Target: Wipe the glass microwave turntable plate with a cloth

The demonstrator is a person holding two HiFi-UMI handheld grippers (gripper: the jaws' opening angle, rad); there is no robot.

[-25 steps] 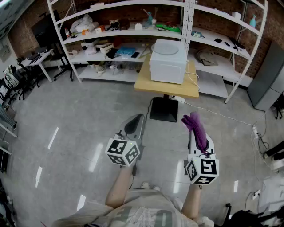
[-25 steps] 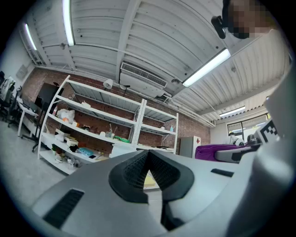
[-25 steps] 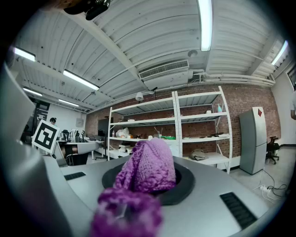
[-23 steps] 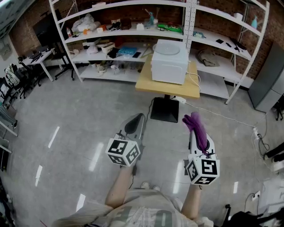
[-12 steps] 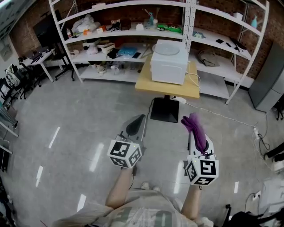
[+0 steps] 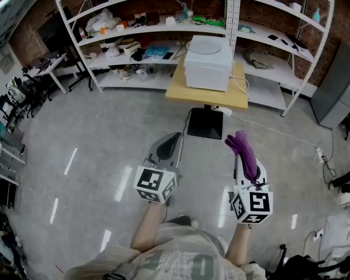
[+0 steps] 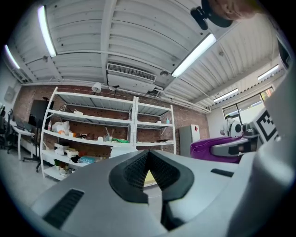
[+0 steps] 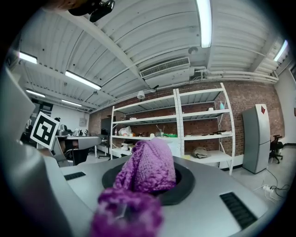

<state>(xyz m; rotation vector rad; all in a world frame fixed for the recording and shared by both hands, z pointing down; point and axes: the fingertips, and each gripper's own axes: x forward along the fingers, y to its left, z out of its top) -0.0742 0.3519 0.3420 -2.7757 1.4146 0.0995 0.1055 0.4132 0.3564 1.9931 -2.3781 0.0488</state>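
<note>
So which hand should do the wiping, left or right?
Right, probably. The right gripper is shut on the purple cloth; the left gripper is shut and empty. Both are far from the glass plate.

Bare grey concrete floor (image 6: pixel 109 136) lies open between the person and the light wooden table (image 6: pixel 180 90). The white box-shaped microwave (image 6: pixel 206 74) fills the table's middle, with the round glass plate (image 6: pixel 203 47) on top, clear from above. White metal shelving (image 6: pixel 232 16) stands close behind; a white cable (image 6: pixel 273 133) crosses the floor at right.
</note>
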